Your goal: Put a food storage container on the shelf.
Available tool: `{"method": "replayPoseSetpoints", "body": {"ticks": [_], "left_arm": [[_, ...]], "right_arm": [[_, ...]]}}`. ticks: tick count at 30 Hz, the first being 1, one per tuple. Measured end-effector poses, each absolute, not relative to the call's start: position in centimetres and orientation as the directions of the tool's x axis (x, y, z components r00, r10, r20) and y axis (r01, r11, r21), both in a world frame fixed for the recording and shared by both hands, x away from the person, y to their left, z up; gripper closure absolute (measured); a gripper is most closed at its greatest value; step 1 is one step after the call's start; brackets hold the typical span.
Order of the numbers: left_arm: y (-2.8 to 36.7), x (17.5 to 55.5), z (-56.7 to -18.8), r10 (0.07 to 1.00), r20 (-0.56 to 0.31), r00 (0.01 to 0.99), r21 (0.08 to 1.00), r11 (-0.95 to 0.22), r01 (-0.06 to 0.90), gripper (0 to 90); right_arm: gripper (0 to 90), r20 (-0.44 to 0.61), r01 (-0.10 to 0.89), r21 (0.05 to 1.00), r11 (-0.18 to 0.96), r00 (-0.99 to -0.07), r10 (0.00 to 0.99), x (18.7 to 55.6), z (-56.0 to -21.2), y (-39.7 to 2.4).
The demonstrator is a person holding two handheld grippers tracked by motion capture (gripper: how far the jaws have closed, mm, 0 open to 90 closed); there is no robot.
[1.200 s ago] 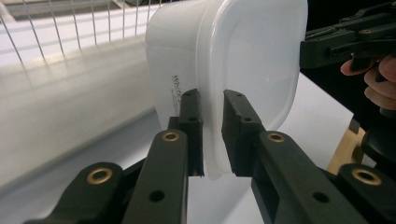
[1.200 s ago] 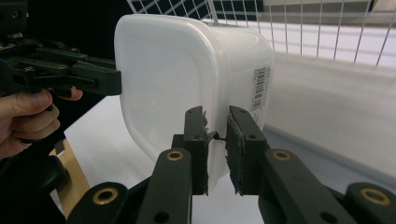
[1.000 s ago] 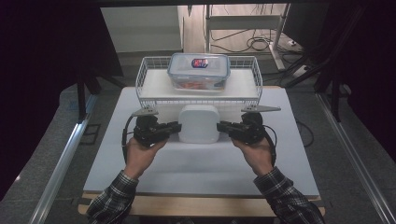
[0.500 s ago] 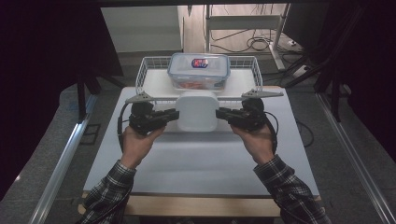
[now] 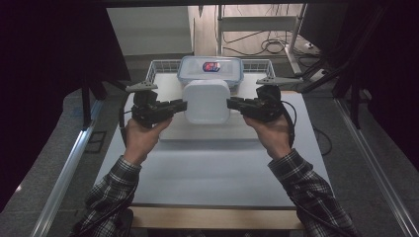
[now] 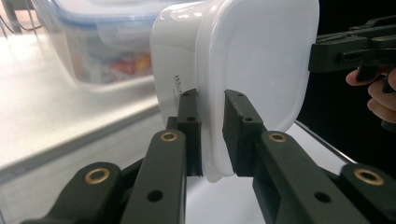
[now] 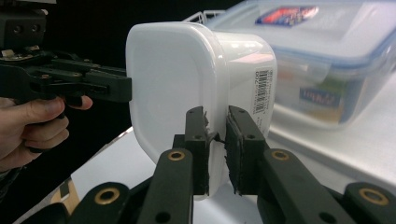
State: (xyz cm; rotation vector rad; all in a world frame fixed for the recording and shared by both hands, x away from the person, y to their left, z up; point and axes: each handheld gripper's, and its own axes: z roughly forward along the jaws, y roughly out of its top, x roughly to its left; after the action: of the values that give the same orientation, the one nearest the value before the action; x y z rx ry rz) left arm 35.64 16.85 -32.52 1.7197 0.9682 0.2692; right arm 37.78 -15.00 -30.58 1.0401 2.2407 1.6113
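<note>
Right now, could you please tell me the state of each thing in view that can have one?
White container: lid on, lifted clear of the table, gripped at its lid rim from both sides.
Left gripper: fingers shut on the white container's rim.
Right gripper: fingers shut on the opposite rim.
Clear food box: lid clipped on, resting in the wire basket, contents inside.

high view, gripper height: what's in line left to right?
left gripper → white container, clamped by its rim on both sides → right gripper
</note>
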Motion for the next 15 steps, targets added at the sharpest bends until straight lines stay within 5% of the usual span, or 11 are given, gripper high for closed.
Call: {"method": "replayPoseSetpoints", "body": {"ticks": [15], "left_arm": [[16.9, 38.2, -28.3, 0.723, -0.257, 0.641, 0.895, -0.073, 0.44, 77.4]], "right_arm": [[79.8, 0.239, 0.404, 0.907, 0.121, -0.729, 0.641, 39.7, -26.7, -14.8]]}}
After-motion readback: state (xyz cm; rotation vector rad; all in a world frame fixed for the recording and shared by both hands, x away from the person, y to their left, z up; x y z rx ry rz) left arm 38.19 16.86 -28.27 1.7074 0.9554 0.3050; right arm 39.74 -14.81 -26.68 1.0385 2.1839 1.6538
